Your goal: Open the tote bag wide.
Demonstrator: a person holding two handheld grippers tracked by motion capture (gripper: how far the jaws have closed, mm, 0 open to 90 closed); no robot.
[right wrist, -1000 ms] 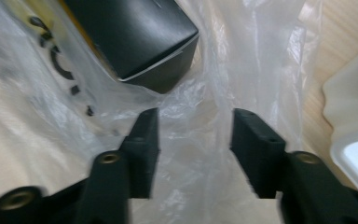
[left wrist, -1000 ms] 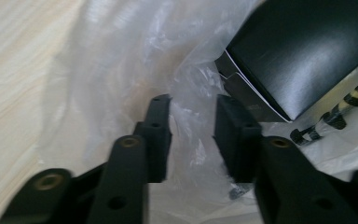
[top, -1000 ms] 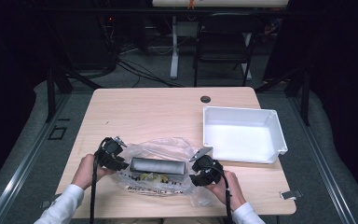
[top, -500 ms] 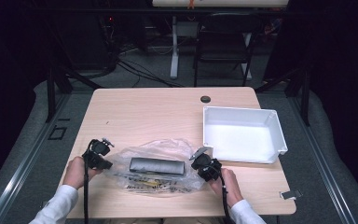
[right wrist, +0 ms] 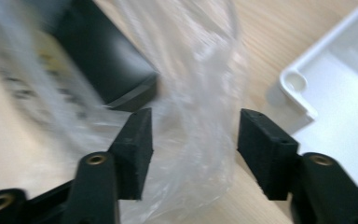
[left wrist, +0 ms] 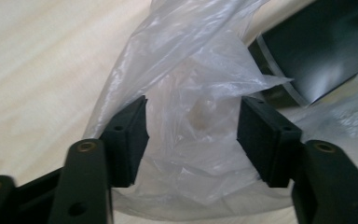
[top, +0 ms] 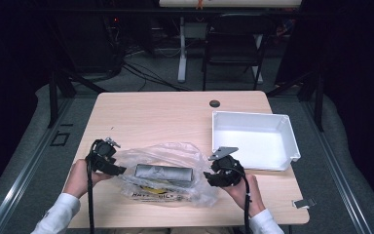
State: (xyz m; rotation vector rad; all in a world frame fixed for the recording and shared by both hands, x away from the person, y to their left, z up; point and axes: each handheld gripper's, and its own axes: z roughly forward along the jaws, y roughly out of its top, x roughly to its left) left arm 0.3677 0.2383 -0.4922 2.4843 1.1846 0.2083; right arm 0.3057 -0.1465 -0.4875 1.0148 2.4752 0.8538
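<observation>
Where the worktop (top: 175,112) carries a white tray (top: 292,146) at its right, a clear plastic bag (top: 165,170) holding a dark box (top: 164,174) lies near the front edge. Left gripper (left wrist: 192,135) and right gripper (right wrist: 193,144) flank it, fingers just released, film loose between them.

Overhead light falls brightly on the pale wooden surface (top: 175,117) while the room beyond stays dark. The right gripper view is motion-blurred, perhaps worst at its left; the crinkled clear plastic bag (left wrist: 191,121) shows soft glare.
</observation>
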